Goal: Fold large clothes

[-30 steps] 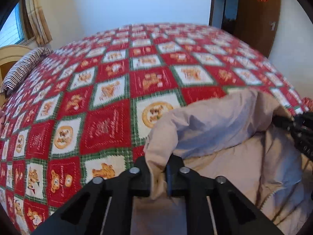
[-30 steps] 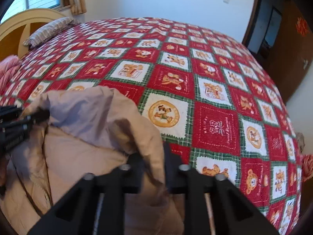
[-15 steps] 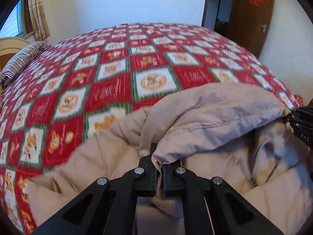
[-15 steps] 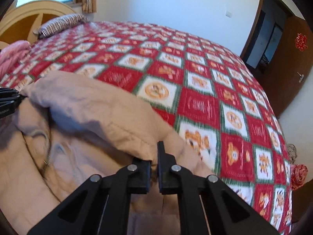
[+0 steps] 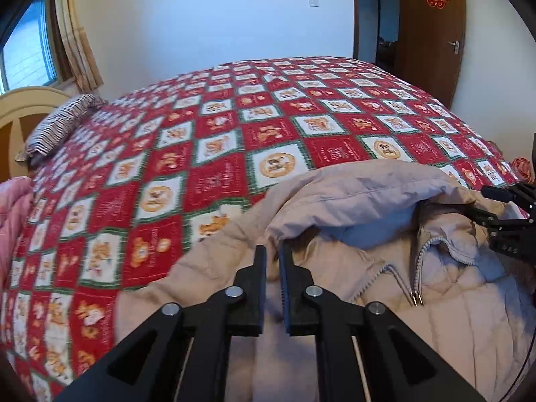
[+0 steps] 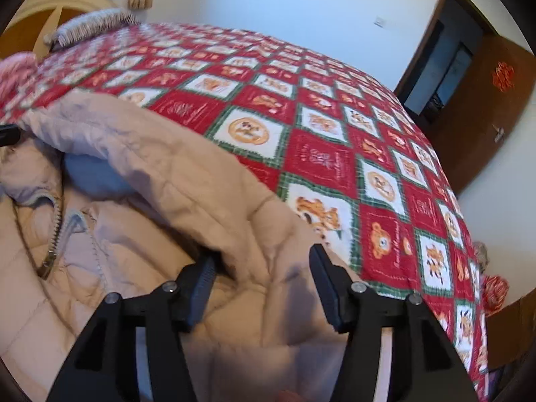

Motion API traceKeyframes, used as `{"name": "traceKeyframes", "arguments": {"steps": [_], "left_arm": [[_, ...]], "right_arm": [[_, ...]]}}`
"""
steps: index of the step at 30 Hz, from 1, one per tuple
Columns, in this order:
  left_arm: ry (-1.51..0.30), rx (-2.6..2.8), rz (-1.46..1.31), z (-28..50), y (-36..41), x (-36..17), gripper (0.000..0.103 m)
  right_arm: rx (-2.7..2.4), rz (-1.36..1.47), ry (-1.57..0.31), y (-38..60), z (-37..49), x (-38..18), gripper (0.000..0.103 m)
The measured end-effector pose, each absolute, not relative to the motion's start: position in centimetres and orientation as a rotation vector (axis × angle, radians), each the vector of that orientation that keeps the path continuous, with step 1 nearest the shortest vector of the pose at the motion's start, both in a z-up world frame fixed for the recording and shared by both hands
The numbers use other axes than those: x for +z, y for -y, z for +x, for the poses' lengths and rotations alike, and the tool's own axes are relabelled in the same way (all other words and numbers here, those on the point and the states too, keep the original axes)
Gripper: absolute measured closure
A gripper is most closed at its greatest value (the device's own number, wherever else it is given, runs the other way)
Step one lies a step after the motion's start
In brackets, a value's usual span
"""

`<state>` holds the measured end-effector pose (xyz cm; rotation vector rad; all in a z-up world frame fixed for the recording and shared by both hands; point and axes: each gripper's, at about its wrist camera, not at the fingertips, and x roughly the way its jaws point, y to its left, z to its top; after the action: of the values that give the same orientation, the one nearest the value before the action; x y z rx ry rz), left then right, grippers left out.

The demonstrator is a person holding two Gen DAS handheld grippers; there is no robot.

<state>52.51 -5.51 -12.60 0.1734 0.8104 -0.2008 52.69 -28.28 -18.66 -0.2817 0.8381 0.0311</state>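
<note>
A beige padded jacket (image 5: 365, 197) with a grey zipper (image 5: 415, 268) lies on the bed, its hood or upper part folded over its front. My left gripper (image 5: 274, 261) has its jaws a small gap apart, with no fabric between the tips; the jacket's folded edge lies just beyond them. My right gripper (image 6: 261, 268) is open wide, its jaws on either side of a fold of the jacket (image 6: 207, 181). The right gripper also shows at the right edge of the left wrist view (image 5: 502, 214).
The bed is covered by a red, white and green patchwork quilt (image 5: 234, 140). A striped pillow (image 5: 60, 124) and wooden headboard (image 5: 20, 107) are at far left. A pink cloth (image 5: 13, 207) lies at the left edge. A brown door (image 5: 432, 33) stands behind.
Both grippers carried the jacket's upper part forward over its front, then let go. The right jaws have opened wide; the left jaws have parted slightly.
</note>
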Motion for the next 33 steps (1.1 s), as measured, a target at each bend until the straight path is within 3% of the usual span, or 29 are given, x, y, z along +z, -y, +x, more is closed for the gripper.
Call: {"name": "traceKeyframes", "arguments": {"steps": [1,3,4,5,11,15,25,33], "left_arm": [[-0.8,-0.2,0.174,52.2,5.1,-12.1,0.081],[-0.762,-0.17,0.154,52.0,4.2,-11.2,0.053],[-0.738,-0.129,0.137,52.4,3.6,-10.7,0.027],[-0.705,-0.09,0.11,52.9,3.0,-10.1,0.016],[-0.699,-0.061,-0.03,57.6,3.2,-8.5,0.016],[-0.721,-0.021,0.044,60.5,6.5,-9.6,0.016],[-0.894,-0.085,0.147,60.7,9.5,-18.7,0.015],[-0.905,-0.097,0.061,60.9,8.7,-20.4,0.006]], "right_arm": [[0.036,-0.276,-0.841,28.5,52.3,-18.5,0.044],[0.041,-0.282,-0.839,29.0,51.7,-18.0,0.044],[0.044,-0.283,-0.84,29.4,51.3,-17.8,0.045],[0.049,-0.27,-0.838,29.7,51.0,-17.4,0.045],[0.061,0.025,-0.743,31.5,51.3,-13.1,0.045],[0.046,0.107,-0.714,29.5,54.4,-12.1,0.045],[0.085,0.072,-0.84,25.0,58.6,-18.0,0.045],[0.071,0.079,-0.867,25.8,58.4,-20.6,0.045]]}}
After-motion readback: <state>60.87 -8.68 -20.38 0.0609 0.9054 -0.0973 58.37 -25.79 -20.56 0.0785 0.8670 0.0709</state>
